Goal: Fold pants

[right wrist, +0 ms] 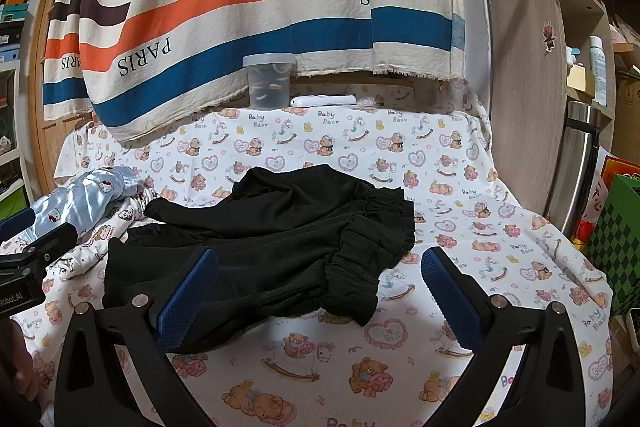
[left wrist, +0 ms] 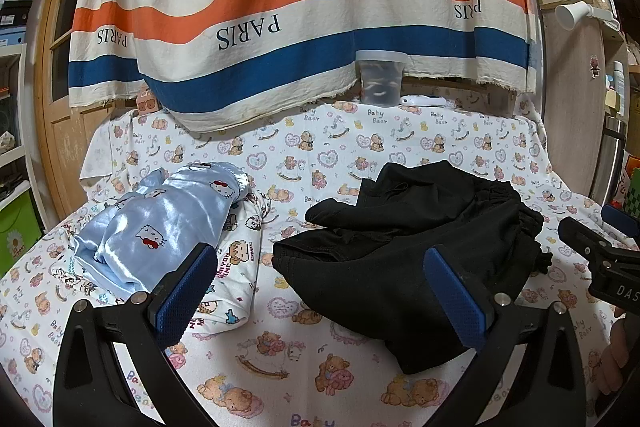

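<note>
Both jaws stand wide apart and grasp nothing: the left gripper (left wrist: 320,287) and the right gripper (right wrist: 320,287) hover above the bear-printed white sheet (right wrist: 460,163). Crumpled black fabric pants (right wrist: 280,239) lie in the middle, just beside a shiny light-blue cat-printed garment (left wrist: 160,219).

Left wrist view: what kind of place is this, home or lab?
Most likely a home room, used partly for storage. A table under a teddy-bear sheet holds black pants, a striped curtain hangs behind, and cluttered shelves line the sides.
</note>
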`<state>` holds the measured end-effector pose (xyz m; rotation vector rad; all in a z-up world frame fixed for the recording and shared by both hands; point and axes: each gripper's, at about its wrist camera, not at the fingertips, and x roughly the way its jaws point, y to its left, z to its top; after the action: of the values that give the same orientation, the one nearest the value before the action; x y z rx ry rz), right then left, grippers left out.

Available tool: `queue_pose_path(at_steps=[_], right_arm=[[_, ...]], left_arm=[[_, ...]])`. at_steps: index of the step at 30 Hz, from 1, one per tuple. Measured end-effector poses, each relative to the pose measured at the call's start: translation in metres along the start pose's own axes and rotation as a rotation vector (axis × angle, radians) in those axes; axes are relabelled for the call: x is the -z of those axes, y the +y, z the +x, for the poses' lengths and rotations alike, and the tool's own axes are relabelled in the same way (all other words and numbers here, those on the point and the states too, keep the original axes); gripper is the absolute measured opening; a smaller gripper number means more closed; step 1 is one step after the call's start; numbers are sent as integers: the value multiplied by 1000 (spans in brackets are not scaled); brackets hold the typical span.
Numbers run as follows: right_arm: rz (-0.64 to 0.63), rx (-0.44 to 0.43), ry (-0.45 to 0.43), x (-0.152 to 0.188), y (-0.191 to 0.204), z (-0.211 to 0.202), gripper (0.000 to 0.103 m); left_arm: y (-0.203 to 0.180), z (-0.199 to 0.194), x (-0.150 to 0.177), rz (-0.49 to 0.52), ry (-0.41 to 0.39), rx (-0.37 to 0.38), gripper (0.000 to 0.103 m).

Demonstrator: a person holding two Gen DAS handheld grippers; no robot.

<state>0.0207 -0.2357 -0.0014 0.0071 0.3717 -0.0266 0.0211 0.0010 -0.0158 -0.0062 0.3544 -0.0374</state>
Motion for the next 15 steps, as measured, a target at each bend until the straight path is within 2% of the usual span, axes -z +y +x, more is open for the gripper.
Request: queue_pose_path(at_steps=[6, 10, 11, 13, 14, 15], right_arm=[[0, -3, 3, 0, 1, 0, 103], [23, -37, 16, 2, -6, 2, 102], [25, -56, 24, 1, -10, 5, 102], [16, -93, 45, 1, -20, 4, 102], [12, -86, 58, -2, -23, 5, 102], [11, -76, 79, -4, -29, 4, 102]], left_arm=[[0, -1, 1, 4, -2, 27, 103], [2, -6, 3, 1, -4, 40, 103], [1, -6, 3, 16, 13, 41, 103], [-1, 1, 5, 57, 113, 25, 100], [-1, 6, 7, 70, 174, 15, 97], [-1, 10, 10, 72, 222, 17, 87]])
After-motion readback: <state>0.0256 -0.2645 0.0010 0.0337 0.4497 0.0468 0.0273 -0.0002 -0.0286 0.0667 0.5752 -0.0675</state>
